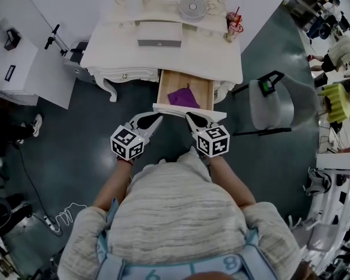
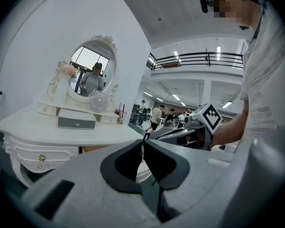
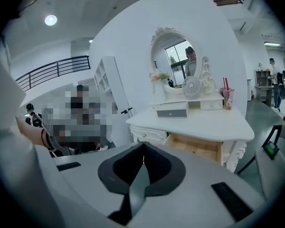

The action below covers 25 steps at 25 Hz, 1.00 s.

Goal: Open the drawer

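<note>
Drawer (image 1: 184,76) stands pulled out of the white counter (image 1: 116,51), a purple cloth (image 1: 184,97) lying inside. Left tongs (image 1: 157,119) and right tongs (image 1: 190,117) are both pinched together, empty, just by its front.

Big open indoor hall dressed up like a showroom or recording studio, not a real home: 1 white dressing table (image 1: 163,54) with an oval mirror (image 2: 92,70) stands against a free-standing white partition wall (image 3: 128,32) on a dark glossy floor (image 1: 134,127). Past the partition there's a mezzanine with a black railing (image 2: 199,58), ceiling strip lights (image 2: 177,98) and several people (image 2: 156,115) standing about. Loose cable (image 1: 67,214) on the floor, more white furniture (image 1: 23,69) at the side.
</note>
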Available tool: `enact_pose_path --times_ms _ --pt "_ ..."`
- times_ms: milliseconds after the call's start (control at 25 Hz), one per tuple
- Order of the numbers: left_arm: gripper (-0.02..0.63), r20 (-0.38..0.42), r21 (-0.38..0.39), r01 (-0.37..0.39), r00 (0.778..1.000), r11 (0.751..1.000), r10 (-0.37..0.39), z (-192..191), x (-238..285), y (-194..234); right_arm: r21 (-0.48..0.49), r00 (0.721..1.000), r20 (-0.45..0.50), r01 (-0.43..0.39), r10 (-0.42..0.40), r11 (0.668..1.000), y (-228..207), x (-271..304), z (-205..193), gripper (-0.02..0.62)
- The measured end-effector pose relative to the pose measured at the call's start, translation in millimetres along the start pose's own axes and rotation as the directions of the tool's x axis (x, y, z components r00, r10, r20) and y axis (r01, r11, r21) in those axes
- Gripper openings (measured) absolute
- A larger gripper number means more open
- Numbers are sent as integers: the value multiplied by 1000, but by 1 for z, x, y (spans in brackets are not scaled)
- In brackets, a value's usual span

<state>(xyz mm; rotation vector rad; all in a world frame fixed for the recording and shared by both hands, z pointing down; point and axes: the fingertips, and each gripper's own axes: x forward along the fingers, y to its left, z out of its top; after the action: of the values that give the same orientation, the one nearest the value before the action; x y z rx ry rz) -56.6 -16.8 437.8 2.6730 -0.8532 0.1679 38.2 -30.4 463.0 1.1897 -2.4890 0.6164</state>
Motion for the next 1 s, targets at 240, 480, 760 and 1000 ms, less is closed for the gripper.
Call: enact_pose_path --times_ms 240,480,760,1000 --pt "28 -11 17 10 1000 1000 -10 0 -8 -10 -7 998 42 -41 42 999 13 -13 12 11" --pt "28 -1 66 23 1000 998 -23 10 -15 -21 -87 998 48 -45 50 995 15 -27 18 9" --pt "28 10 82 17 1000 996 -18 17 -22 -23 -95 996 59 -56 62 994 23 -35 21 9" --pt "28 11 90 13 1000 996 -14 15 -26 -25 -100 995 65 -68 75 993 29 -31 22 9"
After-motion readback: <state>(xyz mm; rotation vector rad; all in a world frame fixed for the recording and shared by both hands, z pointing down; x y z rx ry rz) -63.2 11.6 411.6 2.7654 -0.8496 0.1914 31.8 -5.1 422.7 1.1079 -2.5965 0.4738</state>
